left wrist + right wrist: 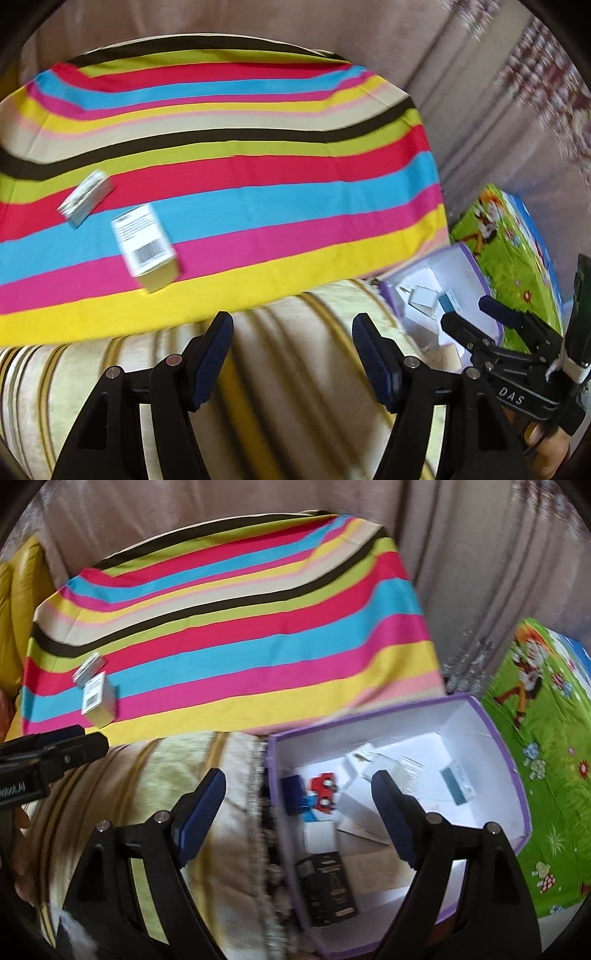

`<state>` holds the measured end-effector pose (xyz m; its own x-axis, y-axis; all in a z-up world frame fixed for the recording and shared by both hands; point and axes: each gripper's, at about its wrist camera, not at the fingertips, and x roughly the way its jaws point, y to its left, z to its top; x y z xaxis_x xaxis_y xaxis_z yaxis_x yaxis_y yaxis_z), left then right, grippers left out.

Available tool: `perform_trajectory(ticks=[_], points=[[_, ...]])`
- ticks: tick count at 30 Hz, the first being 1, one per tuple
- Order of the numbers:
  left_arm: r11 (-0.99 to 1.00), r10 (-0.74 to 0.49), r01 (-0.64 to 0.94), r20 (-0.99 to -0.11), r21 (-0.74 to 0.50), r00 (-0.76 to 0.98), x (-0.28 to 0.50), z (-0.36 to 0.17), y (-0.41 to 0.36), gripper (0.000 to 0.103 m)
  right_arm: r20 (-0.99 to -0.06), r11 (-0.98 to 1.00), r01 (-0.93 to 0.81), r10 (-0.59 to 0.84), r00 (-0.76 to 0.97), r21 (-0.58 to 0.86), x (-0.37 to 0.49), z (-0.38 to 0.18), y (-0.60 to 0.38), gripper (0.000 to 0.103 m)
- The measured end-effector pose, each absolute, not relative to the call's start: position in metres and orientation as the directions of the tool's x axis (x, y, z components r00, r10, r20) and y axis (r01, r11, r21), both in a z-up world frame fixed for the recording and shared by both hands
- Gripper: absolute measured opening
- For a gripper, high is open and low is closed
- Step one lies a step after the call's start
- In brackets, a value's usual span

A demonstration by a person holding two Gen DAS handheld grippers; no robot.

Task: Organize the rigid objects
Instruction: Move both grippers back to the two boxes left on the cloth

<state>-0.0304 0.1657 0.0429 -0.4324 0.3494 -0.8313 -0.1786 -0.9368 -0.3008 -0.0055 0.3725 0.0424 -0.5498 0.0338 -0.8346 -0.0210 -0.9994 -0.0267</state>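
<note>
- Left wrist view: the left gripper (291, 354) has its fingers apart and nothing is between them; under them lies a cream cover with gold stripes (295, 369).
- On the striped cloth (258, 147), at its left side, lie two small boxes: a white box with a barcode (147, 245) on the pink and blue stripes, and a smaller box (85, 198) just beside it, further up on the red stripe. They seem not to touch.
- Right wrist view: the right gripper (299, 819) is also open and empty, and it hangs over the near left edge of the purple-rimmed box (491, 716).
- Inside this box I see a red toy (325, 794), a blue block (293, 794), a black carton (328, 886), a teal-labelled packet (456, 777) and some white cartons; the picture is blurred, so their exact contact I cannot tell.
- Beside the box, on the right, lies a green cartoon mat (546, 775).
</note>
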Motion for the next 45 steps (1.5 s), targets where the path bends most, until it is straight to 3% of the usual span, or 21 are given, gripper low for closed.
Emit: perform_trajectory(ticks=[11, 23, 33, 45], points=[[-0.954, 0.271, -0.012, -0.846, -0.299, -0.458, -0.028, 0.032, 0.079, 0.068, -0.857, -0.981, 0.192, -0.084, -0.508, -0.018, -0.023, 0.036, 0.290, 0.083], [-0.972, 0.173, 0.064, -0.878, -0.224, -0.446, -0.048, 0.022, 0.025, 0.068, -0.889, -0.932, 0.362, -0.142, -0.435, -0.029, -0.051, 0.023, 0.206, 0.083], [-0.974, 0.159, 0.082, -0.896, -0.210, -0.414, -0.068, 0.013, 0.002, 0.068, -0.915, -0.907, 0.420, -0.174, -0.365, 0.005, -0.083, 0.008, 0.151, 0.083], [-0.978, 0.156, 0.077, -0.927, -0.194, -0.342, -0.100, -0.007, -0.008, 0.068, -0.934, -0.917, 0.394, -0.093, -0.346, -0.055, -0.134, -0.019, 0.146, 0.083]])
